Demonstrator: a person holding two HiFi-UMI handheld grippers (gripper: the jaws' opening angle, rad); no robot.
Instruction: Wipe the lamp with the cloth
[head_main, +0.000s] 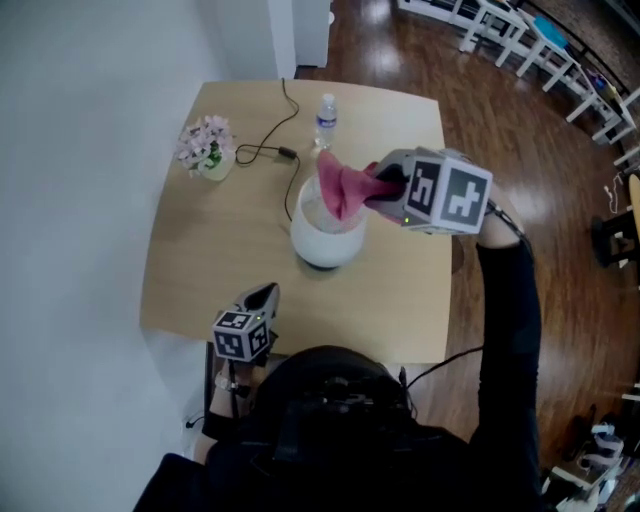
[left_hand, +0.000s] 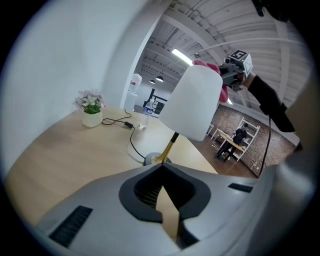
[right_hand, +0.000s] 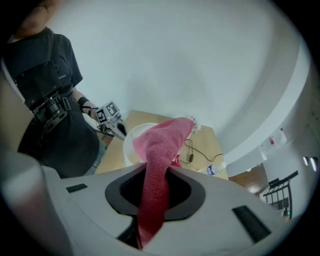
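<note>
Cloth (head_main: 343, 190) in right tool (head_main: 388, 186); bottle (head_main: 326, 120) label unreadable.

Lamp (head_main: 325, 238), white shade, gold stem, upright on table (head_main: 200, 275); pink cloth (head_main: 343, 188) draped over shade top.

1. A light wooden table (head_main: 200, 290) stands on a dark wooden floor (head_main: 520, 150), beside a white wall (head_main: 80, 150).
2. A small pot of pale pink flowers (head_main: 207, 148) sits at the tabletop's 10 o'clock.
3. A clear water bottle (head_main: 325, 120) stands upright at 12 o'clock.
4. A black cable (head_main: 286, 153) winds between them.
5. White racks (head_main: 500, 25) stand at the head view's 1 o'clock.
</note>
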